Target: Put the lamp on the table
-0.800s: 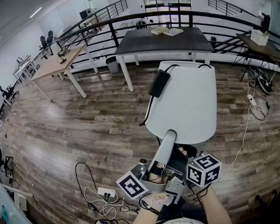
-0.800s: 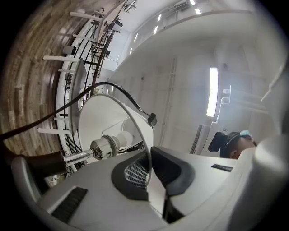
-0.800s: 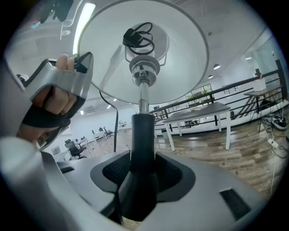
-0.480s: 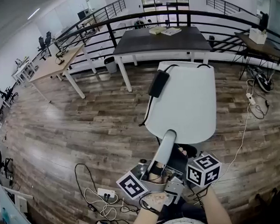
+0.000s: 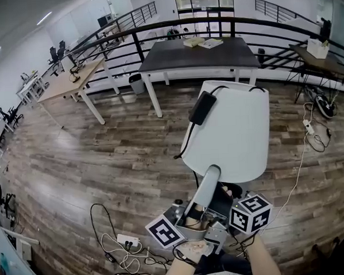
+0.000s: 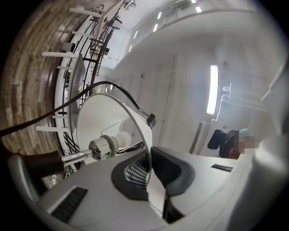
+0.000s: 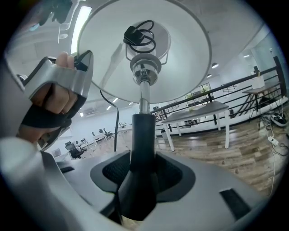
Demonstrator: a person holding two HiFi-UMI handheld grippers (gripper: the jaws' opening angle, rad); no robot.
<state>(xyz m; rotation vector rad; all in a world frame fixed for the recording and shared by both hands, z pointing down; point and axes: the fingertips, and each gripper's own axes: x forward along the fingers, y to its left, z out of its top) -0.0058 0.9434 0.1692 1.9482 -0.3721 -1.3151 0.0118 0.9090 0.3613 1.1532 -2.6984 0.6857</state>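
Note:
I hold a lamp with a wide white shade (image 5: pixel 232 131) above the wooden floor, in front of me. A black power adapter (image 5: pixel 202 108) and its cord lie on top of the shade. My left gripper (image 6: pixel 149 169) is shut on the thin lower rim of the shade; the bulb (image 6: pixel 118 137) shows inside it. In the head view that left gripper (image 5: pixel 211 173) reaches up to the rim's near edge. My right gripper (image 7: pixel 142 173) is shut on the lamp's black stem (image 7: pixel 142 135) under the shade. Its marker cube (image 5: pixel 250 212) shows in the head view.
A dark-topped table (image 5: pixel 179 58) with books (image 5: pixel 204 42) stands ahead by the black railing (image 5: pixel 154 26). A light wooden table (image 5: pixel 71 76) is at far left, a bin (image 5: pixel 138 79) between them. A power strip and cables (image 5: pixel 126 243) lie on the floor near my feet.
The lamp, with both grippers on it, has shifted slightly to the right and forward in the head view. Both grips look unchanged.

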